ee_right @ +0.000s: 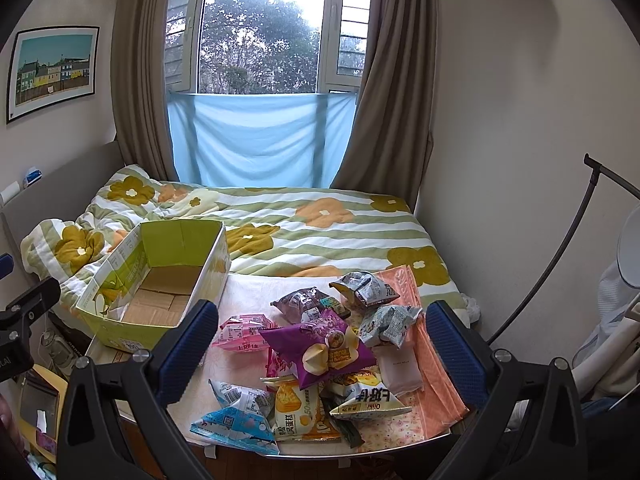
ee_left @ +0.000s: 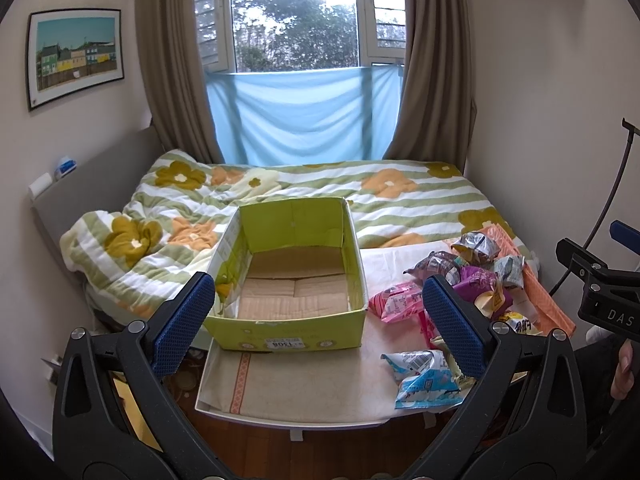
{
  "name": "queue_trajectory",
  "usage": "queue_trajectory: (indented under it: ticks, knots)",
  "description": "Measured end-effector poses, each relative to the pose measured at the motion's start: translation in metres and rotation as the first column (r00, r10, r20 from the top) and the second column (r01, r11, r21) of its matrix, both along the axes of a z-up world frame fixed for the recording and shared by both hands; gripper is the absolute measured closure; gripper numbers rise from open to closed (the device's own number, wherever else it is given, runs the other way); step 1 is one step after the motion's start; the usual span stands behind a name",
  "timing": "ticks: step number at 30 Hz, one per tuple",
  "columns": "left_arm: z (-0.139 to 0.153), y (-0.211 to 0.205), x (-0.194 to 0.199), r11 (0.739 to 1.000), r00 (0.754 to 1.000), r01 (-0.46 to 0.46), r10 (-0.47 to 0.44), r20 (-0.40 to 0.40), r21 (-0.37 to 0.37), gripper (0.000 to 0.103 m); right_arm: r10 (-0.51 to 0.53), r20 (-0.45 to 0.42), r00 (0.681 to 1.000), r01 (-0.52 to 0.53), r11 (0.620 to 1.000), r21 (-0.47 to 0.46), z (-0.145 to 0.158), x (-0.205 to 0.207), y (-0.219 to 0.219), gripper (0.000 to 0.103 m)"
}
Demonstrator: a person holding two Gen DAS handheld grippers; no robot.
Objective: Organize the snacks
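Observation:
An empty green cardboard box [ee_left: 292, 280] stands open on the left of a small white table [ee_left: 304, 384]; it also shows in the right wrist view [ee_right: 160, 280]. A pile of snack packets [ee_right: 324, 352] lies on the table's right half: a purple packet [ee_right: 320, 348] on top, a pink one [ee_right: 244, 332], a light blue one [ee_right: 236, 420], a yellow one [ee_right: 296, 412]. The pile also shows in the left wrist view [ee_left: 460, 292]. My left gripper [ee_left: 316, 320] is open and empty, in front of the box. My right gripper [ee_right: 320, 352] is open and empty, above the pile's near side.
A bed with a flowered striped quilt [ee_right: 320, 232] lies behind the table. An orange cloth [ee_right: 432, 360] lies under the pile at the right. A black stand [ee_right: 560, 248] rises by the right wall. The other gripper's body [ee_left: 600, 292] sits at the right edge.

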State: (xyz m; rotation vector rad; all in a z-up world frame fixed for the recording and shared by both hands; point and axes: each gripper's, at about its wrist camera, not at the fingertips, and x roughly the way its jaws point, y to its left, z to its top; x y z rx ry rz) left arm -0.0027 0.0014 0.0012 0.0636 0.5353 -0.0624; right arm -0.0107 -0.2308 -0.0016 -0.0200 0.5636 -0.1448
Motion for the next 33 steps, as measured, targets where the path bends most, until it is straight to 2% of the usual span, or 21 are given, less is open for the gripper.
queue_trajectory:
  ticks: [29,33]
  knots:
    - [-0.0003,-0.0006,0.0004,1.000,1.000,0.001,-0.001,-0.003,0.002,0.000,0.001,0.000,1.000,-0.001,1.000,0.003,0.0001,-0.0004,0.0002,0.000]
    - [-0.0050,-0.0007,0.0015,1.000,0.999,0.021,-0.021,-0.033,-0.013,0.000,0.001,-0.001,1.000,-0.001,1.000,0.003,-0.0006,-0.0006,0.0002,0.000]
